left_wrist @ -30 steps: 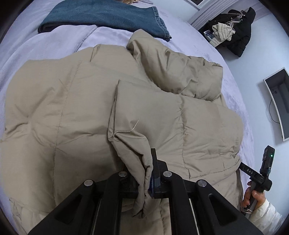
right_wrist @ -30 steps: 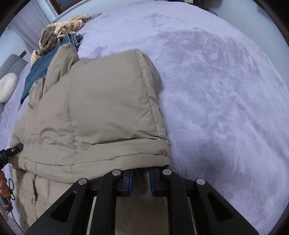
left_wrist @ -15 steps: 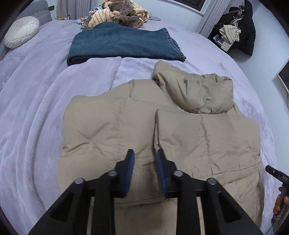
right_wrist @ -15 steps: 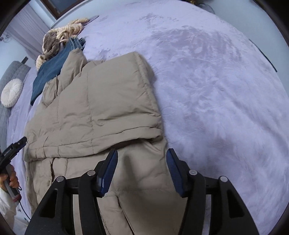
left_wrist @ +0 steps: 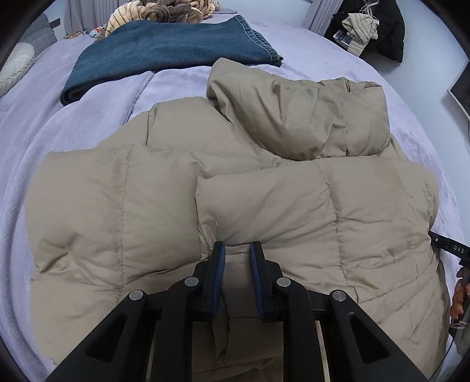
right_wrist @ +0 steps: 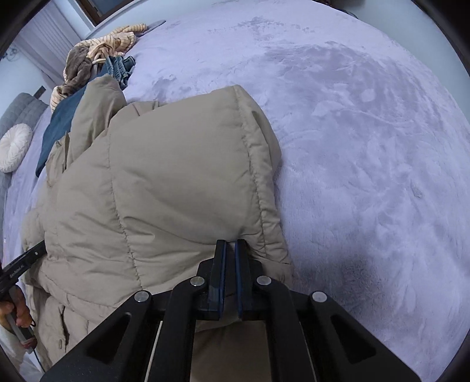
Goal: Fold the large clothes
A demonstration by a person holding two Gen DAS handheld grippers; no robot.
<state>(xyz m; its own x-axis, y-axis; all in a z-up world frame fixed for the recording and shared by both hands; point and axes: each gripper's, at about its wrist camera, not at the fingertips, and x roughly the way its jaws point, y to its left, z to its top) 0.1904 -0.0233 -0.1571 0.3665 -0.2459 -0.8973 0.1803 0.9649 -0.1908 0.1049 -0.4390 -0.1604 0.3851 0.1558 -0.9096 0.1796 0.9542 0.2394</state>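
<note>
On the lavender bedspread [right_wrist: 367,141] lay one beige puffer jacket [left_wrist: 147,205], spread flat with a quilted panel folded over its body and its hood bunched at the far end. Two grippers worked at the near edge of that fold. The left gripper [left_wrist: 237,249] had a pinch of jacket fabric clamped between its blue pads, the jaws only a little apart. The right gripper [right_wrist: 230,245] had its jaws nearly together, with the edge of the folded layer caught between them.

Beyond the jacket lay one folded pair of blue jeans [left_wrist: 164,50], and behind it one heap of striped and brown clothes [left_wrist: 164,8]. One round white cushion [right_wrist: 14,147] sat at the head of the bed.

Only the left wrist view showed the hood's full shape, the dark coats hanging in the far corner [left_wrist: 379,26], and the right gripper's black handle with fingers at the frame's right edge. Only the right wrist view showed the wide bare stretch of bedspread beside the jacket, and the hand [right_wrist: 14,311] holding the left gripper's handle.
</note>
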